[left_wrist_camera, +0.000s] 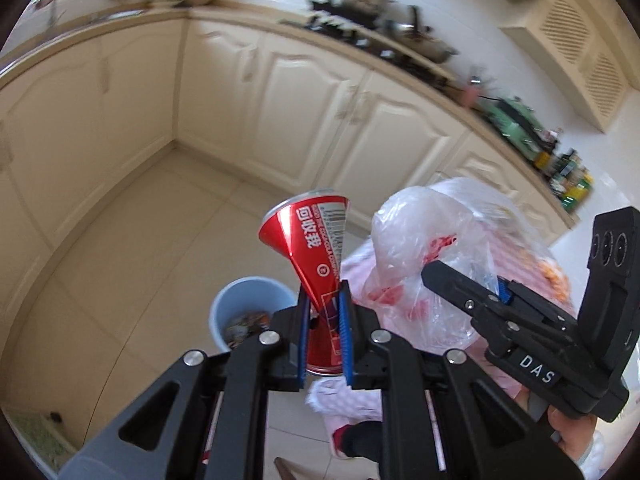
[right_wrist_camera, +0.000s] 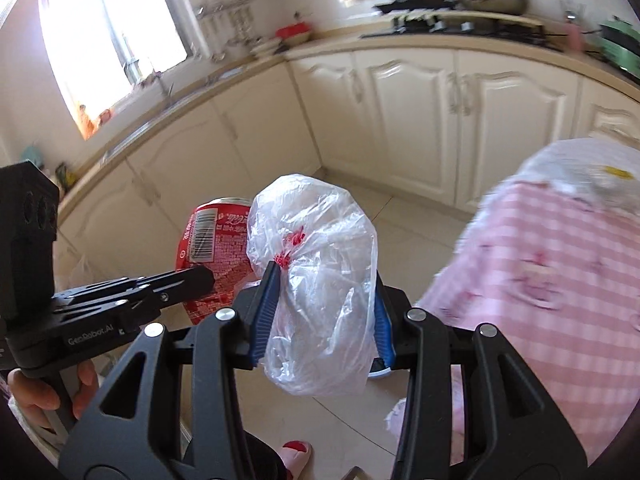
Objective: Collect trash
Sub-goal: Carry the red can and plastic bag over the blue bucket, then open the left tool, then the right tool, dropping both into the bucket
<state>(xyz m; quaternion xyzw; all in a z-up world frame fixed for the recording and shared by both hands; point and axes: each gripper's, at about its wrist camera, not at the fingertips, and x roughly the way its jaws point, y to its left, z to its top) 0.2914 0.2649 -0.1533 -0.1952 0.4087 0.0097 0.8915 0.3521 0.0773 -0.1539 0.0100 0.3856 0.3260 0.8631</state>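
My left gripper (left_wrist_camera: 325, 312) is shut on a crushed red cola can (left_wrist_camera: 316, 240), pinched flat between the blue pads and held up in the air. The can also shows in the right wrist view (right_wrist_camera: 208, 240). My right gripper (right_wrist_camera: 324, 300) is shut on a crumpled clear plastic bag (right_wrist_camera: 320, 280) with red print. The bag also shows in the left wrist view (left_wrist_camera: 420, 248), right of the can. A light blue trash bin (left_wrist_camera: 250, 300) with some trash in it stands on the floor below and left of the can.
Cream kitchen cabinets (left_wrist_camera: 300, 100) wrap around the tiled floor (left_wrist_camera: 140, 240) in an L. The countertop holds pots and a stove (left_wrist_camera: 360, 4) and bottles. The person's pink checked clothing (right_wrist_camera: 540, 280) is close on the right. A foot with a red-tipped slipper (right_wrist_camera: 296, 456) is below.
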